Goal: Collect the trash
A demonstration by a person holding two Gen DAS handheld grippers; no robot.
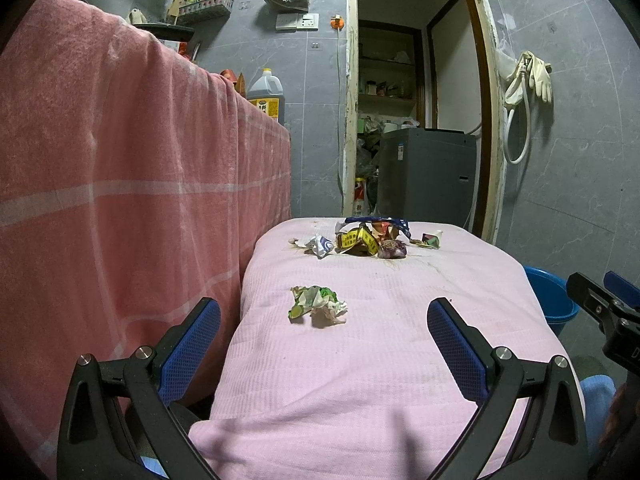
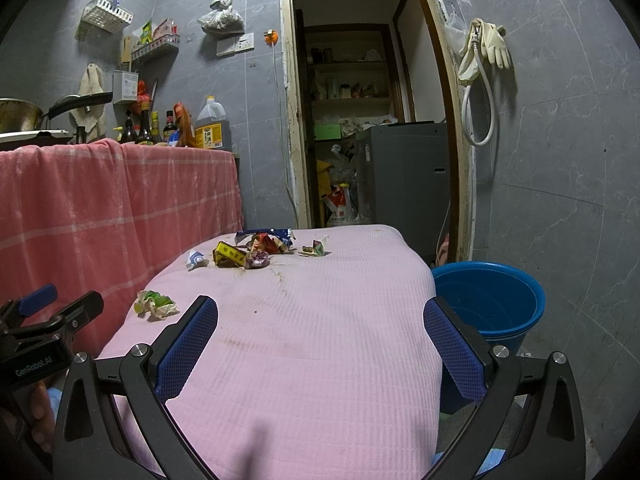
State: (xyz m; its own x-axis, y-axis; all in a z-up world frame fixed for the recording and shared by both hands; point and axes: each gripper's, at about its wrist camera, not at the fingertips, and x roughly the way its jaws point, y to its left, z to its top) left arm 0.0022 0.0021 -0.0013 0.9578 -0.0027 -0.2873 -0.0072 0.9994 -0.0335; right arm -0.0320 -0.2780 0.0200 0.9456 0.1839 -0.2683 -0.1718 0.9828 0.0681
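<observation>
Pink-covered table (image 2: 320, 320): crumpled green-white wrapper (image 2: 155, 305) near, left of the right claw; wrapper pile (image 2: 256, 249) at far edge, small scrap (image 2: 316, 249) just right.

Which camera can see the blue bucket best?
The right wrist camera. There the blue bucket shows its whole rim and inside, standing on the floor beside the pink-covered table. The left wrist camera catches only a slice of the bucket past the table's edge.

Black gripper frames with silver screws, blue textured fingers (image 1: 194, 344), white "GenRobot.AI" lettering
</observation>
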